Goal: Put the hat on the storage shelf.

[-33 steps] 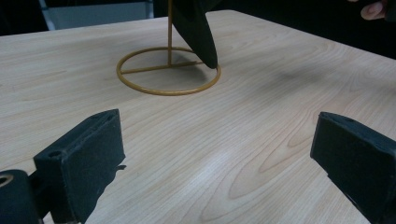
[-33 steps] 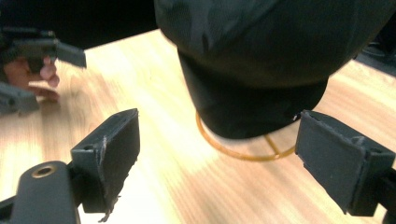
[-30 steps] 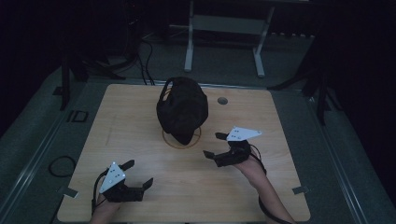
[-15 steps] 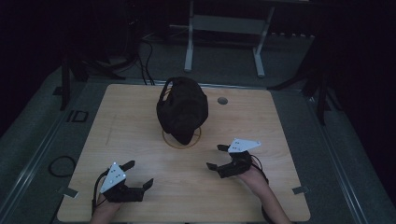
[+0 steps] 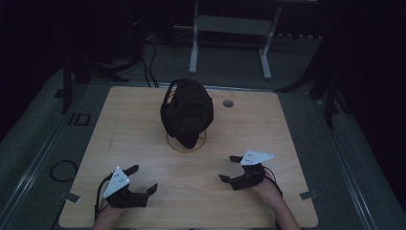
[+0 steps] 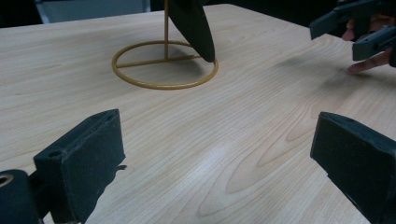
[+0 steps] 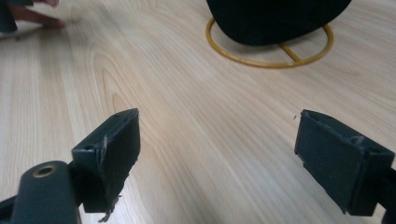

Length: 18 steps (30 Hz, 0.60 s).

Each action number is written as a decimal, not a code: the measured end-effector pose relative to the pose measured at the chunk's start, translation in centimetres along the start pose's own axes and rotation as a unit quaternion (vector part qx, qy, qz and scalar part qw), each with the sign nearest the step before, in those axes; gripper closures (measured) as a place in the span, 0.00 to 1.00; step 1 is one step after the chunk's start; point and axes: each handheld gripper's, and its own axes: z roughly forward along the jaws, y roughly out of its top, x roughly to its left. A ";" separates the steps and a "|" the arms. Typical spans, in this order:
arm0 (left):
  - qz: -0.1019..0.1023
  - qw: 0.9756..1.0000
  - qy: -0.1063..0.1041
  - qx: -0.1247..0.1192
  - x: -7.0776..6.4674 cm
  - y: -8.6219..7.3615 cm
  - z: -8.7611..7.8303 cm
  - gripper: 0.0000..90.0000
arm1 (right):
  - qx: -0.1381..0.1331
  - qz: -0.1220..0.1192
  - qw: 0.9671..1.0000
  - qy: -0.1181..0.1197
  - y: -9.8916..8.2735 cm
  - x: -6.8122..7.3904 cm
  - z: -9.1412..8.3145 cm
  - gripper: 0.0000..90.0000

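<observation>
Wooden table [image 5: 143, 143] is holding a cap [image 5: 187, 111] on its stand [image 5: 186, 143]; right gripper [image 5: 231, 168], jaws wide and empty, is retreating from it, while left gripper [image 5: 142, 178] is sitting wide.

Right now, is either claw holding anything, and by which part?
Nothing is held. The left claw and right claw are both open over the table, apart from the cap.

One black fabric cap [image 5: 187, 113] sits toward twelve o'clock on one light wooden table [image 5: 143, 143] — draped over one thin gold wire stand with a ring base [image 5: 186, 143]. One small grey round grommet [image 5: 228, 103] lies at about one o'clock. Two black two-jaw grippers — the left gripper [image 5: 142, 179] at seven o'clock, the right gripper [image 5: 230, 168] at five.
</observation>
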 end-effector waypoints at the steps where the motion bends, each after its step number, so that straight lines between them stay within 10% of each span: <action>1: 0.000 1.000 0.000 0.001 0.0 0.0 0.0 0.04 | 0.001 -0.002 1.000 0.000 -0.2 0.0 -0.1 0.16; 18: 0.001 1.000 -0.004 0.003 -0.2 -0.1 0.1 0.04 | 0.011 -0.022 1.000 -0.009 -2.7 0.1 -2.1 0.15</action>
